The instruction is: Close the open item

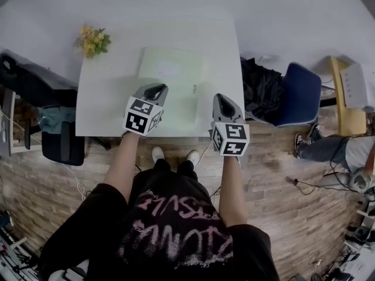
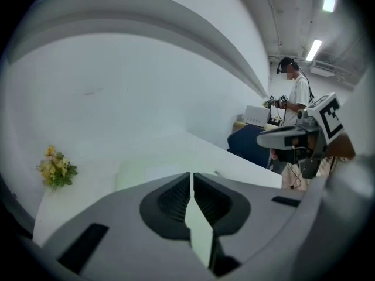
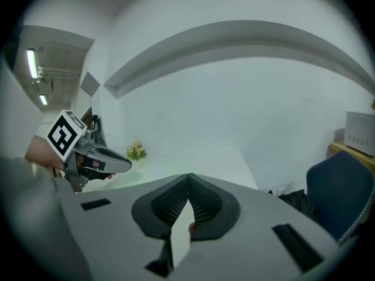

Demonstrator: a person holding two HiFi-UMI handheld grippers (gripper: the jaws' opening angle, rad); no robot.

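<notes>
Looking steeply down in the head view, a white rectangular table (image 1: 105, 98) carries a pale green flat rectangular item (image 1: 171, 69), spread out at the table's middle. Its long axis runs from the near edge toward the far edge, leaning slightly left at the near end. I cannot tell where its fold or hinge lies. The left gripper (image 1: 156, 90) hangs over the item's near left part. The right gripper (image 1: 221, 98) is just off its right side, above the table's near right corner. A small bunch of yellow flowers (image 1: 92, 40) sits at the far left corner, and a blue padded chair (image 1: 302, 95) stands to the right.

The left gripper view shows the left gripper (image 2: 191, 174) with its jaws drawn together to a thin slit, nothing between them. The green item (image 2: 140, 171) lies just beyond them, with the flowers (image 2: 55, 167) to the left.

The right gripper view shows the right gripper (image 3: 188, 175) with its jaw tips meeting and nothing held.
</notes>
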